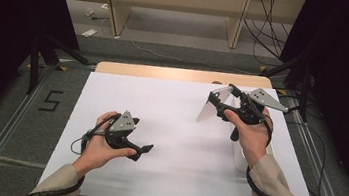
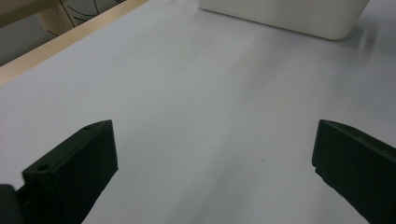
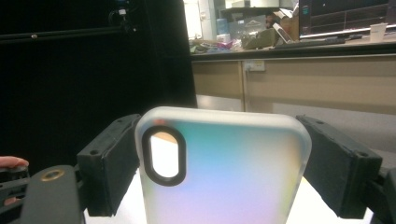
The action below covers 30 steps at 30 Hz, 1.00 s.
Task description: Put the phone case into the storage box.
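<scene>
High view: left hand-held gripper rests low on the white worktop, hand palm-up beneath it. Right hand-held gripper is raised at the far right, clamping a phone case that tilts.

Left gripper view: jaws wide, nothing between; white box, probably a tub, ahead.

Right gripper view: phone case upright, pressed between both jaws.

Grey floor surrounds the white-topped table, wooden shelving at the frame's top, black curtains either side.
</scene>
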{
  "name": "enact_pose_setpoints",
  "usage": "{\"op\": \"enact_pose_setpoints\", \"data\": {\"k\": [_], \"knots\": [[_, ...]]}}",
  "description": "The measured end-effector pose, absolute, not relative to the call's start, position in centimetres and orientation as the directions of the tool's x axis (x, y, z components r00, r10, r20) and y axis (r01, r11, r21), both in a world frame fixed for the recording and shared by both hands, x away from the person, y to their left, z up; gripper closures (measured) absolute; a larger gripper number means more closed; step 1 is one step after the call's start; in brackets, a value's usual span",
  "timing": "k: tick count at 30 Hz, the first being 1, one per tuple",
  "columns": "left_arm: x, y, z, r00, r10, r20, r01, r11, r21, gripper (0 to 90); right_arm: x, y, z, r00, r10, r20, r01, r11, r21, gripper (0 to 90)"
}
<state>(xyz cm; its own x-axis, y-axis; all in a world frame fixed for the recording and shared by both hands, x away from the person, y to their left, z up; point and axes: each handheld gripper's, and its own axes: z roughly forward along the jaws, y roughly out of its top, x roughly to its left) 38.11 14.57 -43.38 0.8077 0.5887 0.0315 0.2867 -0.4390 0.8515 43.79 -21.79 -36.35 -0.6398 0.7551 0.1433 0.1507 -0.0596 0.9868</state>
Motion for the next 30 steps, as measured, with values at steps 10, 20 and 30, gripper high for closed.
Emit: {"op": "enact_pose_setpoints", "data": {"k": [10, 20, 30], "knots": [[38.1, 14.6, -43.4, 0.806, 0.591, 0.032, 0.288, -0.438, 0.851, 0.0, 43.9, -22.6, -35.9, -0.624, 0.769, 0.141, 0.135, -0.071, 0.988, 18.3], [38.2, 14.7, -43.4, 0.805, 0.593, 0.032, 0.288, -0.436, 0.852, 0.0, 43.9, -23.4, -35.4, -0.607, 0.782, 0.14, 0.123, -0.082, 0.989, 18.3], [38.2, 14.7, -43.4, 0.804, 0.594, 0.032, 0.288, -0.435, 0.853, 0.0, 44.0, -24.1, -35.1, -0.589, 0.797, 0.136, 0.108, -0.089, 0.99, 18.3]]}}
